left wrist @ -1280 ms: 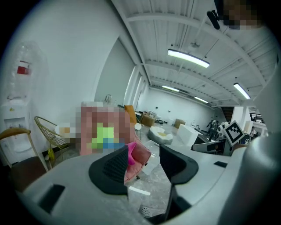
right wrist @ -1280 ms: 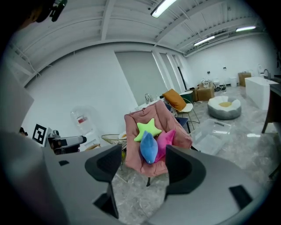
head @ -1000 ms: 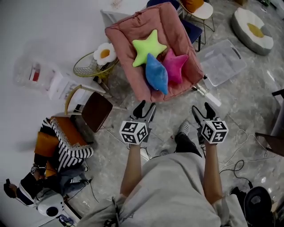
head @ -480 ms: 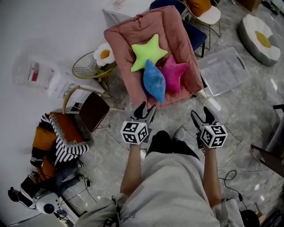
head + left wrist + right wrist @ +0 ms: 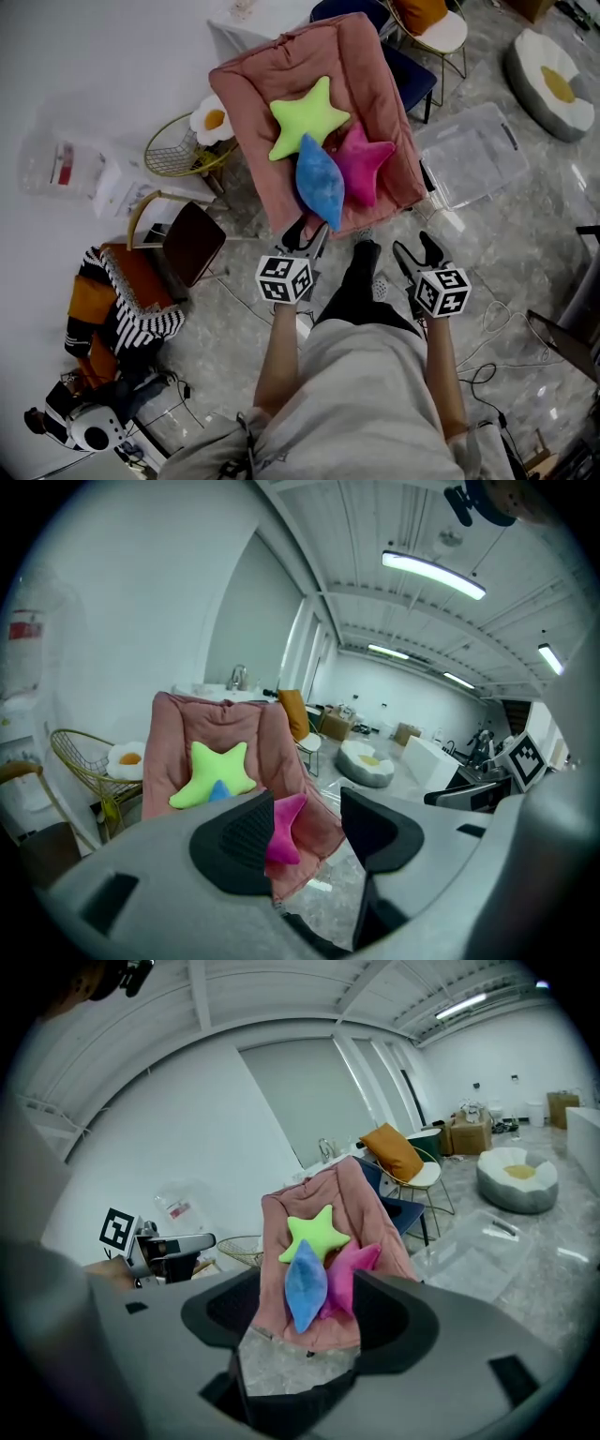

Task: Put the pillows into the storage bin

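Three star pillows lie on a pink lounge chair (image 5: 272, 80): green (image 5: 307, 117) at the top, blue (image 5: 320, 181) in front, magenta (image 5: 361, 164) to its right. A clear storage bin (image 5: 473, 155) stands on the floor right of the chair. My left gripper (image 5: 307, 232) hovers just short of the chair's front edge, open and empty. My right gripper (image 5: 415, 248) hangs lower right of the chair, also open and empty. The left gripper view shows the green pillow (image 5: 214, 772) and the magenta pillow (image 5: 284, 829) beyond the jaws. The right gripper view frames the blue pillow (image 5: 305, 1283) and the bin (image 5: 478, 1260).
A wire basket (image 5: 178, 155) with a flower cushion (image 5: 214, 117) stands left of the chair, a brown chair (image 5: 192, 242) below it. A round egg pouf (image 5: 553, 80) sits far right. Cables (image 5: 497, 319) trail on the floor at right. The person's foot (image 5: 364, 255) is between the grippers.
The person has stepped forward, so the chair and pillows are nearer to both grippers. A leg has swung ahead between them. Both jaws stand as before.
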A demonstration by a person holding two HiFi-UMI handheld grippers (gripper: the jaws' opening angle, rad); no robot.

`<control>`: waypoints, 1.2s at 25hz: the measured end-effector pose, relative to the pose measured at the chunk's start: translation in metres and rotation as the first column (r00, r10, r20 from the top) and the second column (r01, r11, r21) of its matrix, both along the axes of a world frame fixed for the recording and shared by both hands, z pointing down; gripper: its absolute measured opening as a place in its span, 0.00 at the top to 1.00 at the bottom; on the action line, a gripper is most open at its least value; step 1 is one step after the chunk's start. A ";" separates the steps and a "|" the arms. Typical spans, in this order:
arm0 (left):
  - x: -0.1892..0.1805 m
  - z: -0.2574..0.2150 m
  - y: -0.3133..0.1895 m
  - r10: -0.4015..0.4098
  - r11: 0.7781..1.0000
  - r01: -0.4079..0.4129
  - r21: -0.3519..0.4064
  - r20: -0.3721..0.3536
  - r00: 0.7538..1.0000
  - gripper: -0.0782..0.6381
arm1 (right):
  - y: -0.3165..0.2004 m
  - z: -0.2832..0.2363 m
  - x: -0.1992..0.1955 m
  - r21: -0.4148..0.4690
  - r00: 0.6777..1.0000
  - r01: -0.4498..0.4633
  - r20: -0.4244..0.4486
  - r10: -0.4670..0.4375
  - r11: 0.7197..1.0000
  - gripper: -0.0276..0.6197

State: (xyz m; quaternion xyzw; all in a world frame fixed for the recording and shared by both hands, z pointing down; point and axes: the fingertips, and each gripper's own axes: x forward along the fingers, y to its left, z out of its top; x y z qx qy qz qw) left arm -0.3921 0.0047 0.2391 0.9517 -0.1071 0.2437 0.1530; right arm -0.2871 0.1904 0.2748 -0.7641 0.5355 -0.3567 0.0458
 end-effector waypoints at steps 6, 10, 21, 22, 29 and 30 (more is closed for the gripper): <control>0.034 0.027 -0.035 -0.022 0.999 0.023 -0.045 0.020 1.000 0.60 | -0.027 0.008 0.031 -0.036 0.999 0.040 -0.013 -0.041 0.999 0.50; 0.050 0.044 -0.049 -0.038 0.997 0.041 -0.072 0.043 0.998 0.60 | -0.047 0.018 0.054 -0.074 0.995 0.096 -0.025 -0.098 0.993 0.50; 0.057 0.118 -0.125 -0.108 0.979 0.129 -0.156 0.132 0.985 0.59 | -0.184 0.072 0.046 -0.242 0.830 0.513 -0.105 -0.548 0.823 0.50; 0.058 0.125 -0.130 -0.107 0.978 0.130 -0.160 0.140 0.984 0.59 | -0.195 0.079 0.042 -0.259 0.802 0.546 -0.112 -0.586 0.797 0.51; 0.048 0.180 -0.151 -0.145 0.943 0.182 -0.279 0.149 0.978 0.58 | -0.257 0.140 0.006 -0.356 0.548 0.733 -0.195 -0.813 0.580 0.46; 0.045 0.189 -0.155 -0.150 0.939 0.193 -0.285 0.167 0.974 0.58 | -0.264 0.150 0.001 -0.385 0.505 0.748 -0.199 -0.840 0.541 0.45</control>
